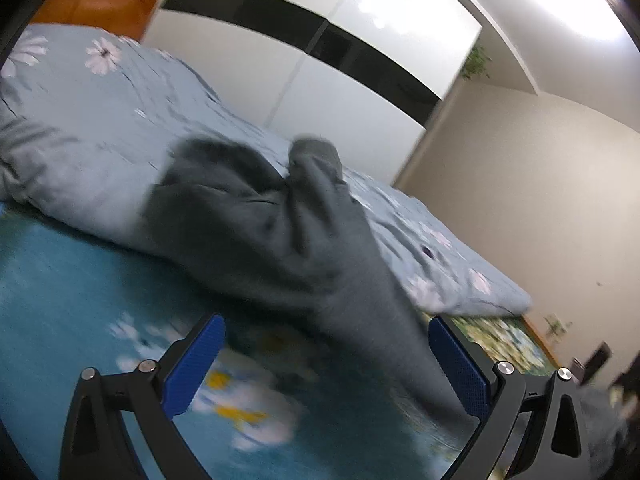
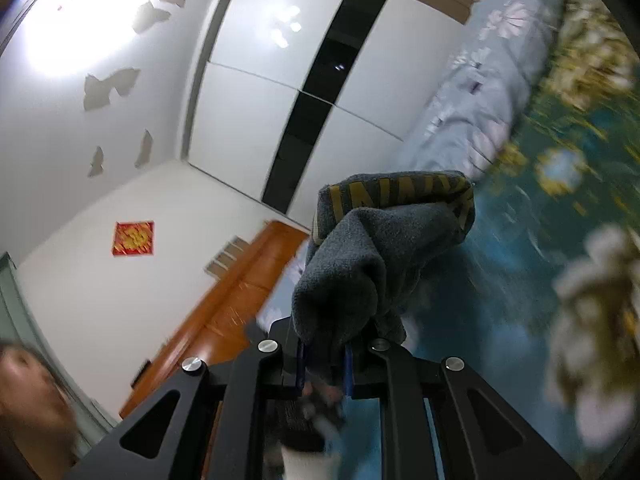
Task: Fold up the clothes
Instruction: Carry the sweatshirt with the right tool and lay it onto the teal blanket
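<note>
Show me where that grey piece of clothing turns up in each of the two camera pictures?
Left wrist view: the grey garment lies across the middle of the picture, trailing down toward the open jaws.
Right wrist view: the same garment is bunched at centre, pinched in the shut jaws.
Shared landmark: the white wardrobe with a black stripe.

Teal floral bedsheet (image 1: 80, 300) seen across lower left of left wrist view. Pale blue flowered quilt (image 1: 120, 120) bunched above it. White wardrobe with black band (image 2: 280, 80) seen upper centre. Orange wooden headboard (image 2: 224, 300), red wall decoration (image 2: 133, 238) noted lower left.
</note>
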`<action>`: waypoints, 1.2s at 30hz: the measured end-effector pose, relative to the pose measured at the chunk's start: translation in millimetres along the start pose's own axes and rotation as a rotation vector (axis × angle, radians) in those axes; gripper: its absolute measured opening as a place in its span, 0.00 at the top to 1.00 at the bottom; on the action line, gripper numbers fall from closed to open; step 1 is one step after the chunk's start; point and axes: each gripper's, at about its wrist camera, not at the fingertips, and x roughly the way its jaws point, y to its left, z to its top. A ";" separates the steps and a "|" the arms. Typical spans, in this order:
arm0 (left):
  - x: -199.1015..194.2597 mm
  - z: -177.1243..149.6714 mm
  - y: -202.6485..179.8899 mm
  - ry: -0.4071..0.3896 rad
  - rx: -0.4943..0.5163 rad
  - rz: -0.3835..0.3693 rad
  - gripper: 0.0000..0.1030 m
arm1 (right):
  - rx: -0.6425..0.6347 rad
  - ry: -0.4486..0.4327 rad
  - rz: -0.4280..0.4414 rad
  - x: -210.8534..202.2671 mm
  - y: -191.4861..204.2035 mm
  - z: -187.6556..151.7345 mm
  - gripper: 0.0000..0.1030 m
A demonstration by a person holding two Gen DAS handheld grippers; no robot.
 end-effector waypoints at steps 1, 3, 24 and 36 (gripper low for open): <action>3.9 -8.2 -5.8 0.038 -0.007 -0.022 0.00 | 0.004 0.009 -0.019 -3.9 -4.3 -7.3 0.86; 9.1 -27.2 -15.8 0.118 -0.034 -0.070 0.00 | 0.018 0.031 -0.045 -11.7 -15.0 -22.3 0.86; -47.5 -155.4 -50.6 0.475 -0.032 -0.107 0.00 | 0.014 0.240 -0.293 -6.0 -35.6 -102.0 0.79; -55.2 -172.7 -65.9 0.514 -0.037 -0.107 0.01 | -0.068 0.032 -0.451 -103.2 -19.9 -73.8 0.59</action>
